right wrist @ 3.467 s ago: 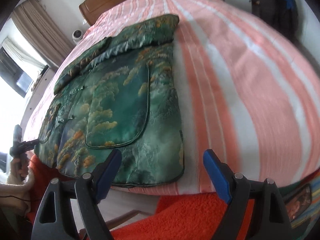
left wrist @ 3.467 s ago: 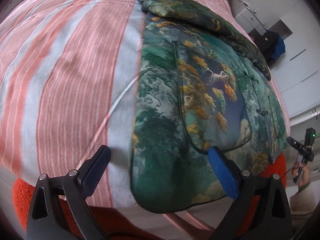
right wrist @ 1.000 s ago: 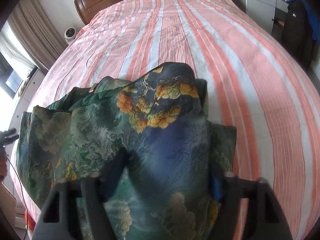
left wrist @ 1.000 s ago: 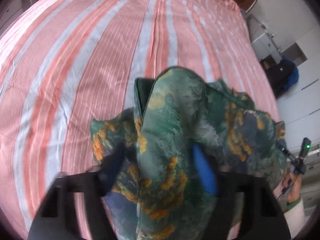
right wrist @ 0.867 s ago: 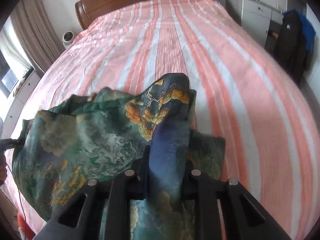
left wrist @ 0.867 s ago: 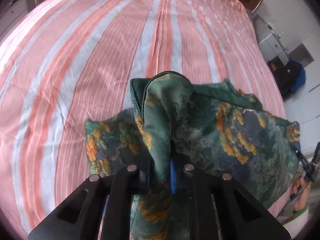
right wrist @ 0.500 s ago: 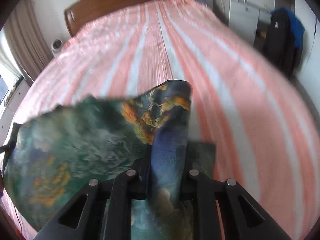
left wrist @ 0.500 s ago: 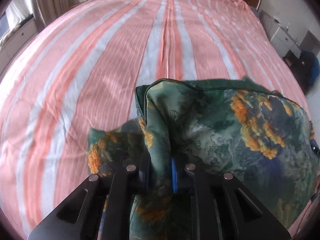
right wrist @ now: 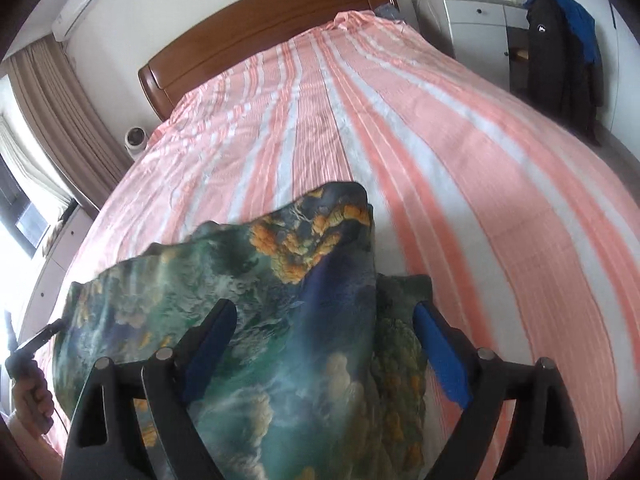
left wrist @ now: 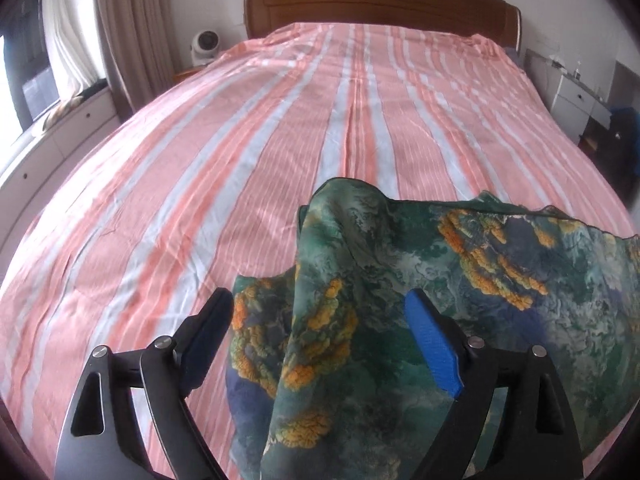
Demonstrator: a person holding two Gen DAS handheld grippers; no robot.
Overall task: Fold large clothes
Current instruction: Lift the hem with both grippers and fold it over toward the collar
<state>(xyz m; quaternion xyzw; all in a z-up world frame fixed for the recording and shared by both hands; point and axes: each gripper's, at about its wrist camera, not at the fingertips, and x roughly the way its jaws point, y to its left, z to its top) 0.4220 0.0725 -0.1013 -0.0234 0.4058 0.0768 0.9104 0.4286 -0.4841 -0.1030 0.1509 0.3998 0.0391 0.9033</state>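
A green silky garment with orange and blue landscape print (left wrist: 460, 280) is bunched at the near end of the bed. In the left wrist view my left gripper (left wrist: 320, 312) is open, its blue pads spread on either side of a raised fold of the cloth. In the right wrist view the same garment (right wrist: 256, 288) lies spread to the left, and my right gripper (right wrist: 324, 320) is open too, with a raised fold standing between its fingers. Neither gripper pinches the cloth.
The bed has a pink and white striped sheet (left wrist: 280, 120) and a wooden headboard (left wrist: 380, 4). A small white fan (left wrist: 204, 46) stands at the left. White drawers (right wrist: 476, 32) and a dark jacket (right wrist: 560, 56) stand at the right. Curtains (left wrist: 132, 28) hang left.
Both grippers, shut on folds of the garment half a second ago, have opened and let go. The garment was carried up the bed from its flat spread and now lies bunched.
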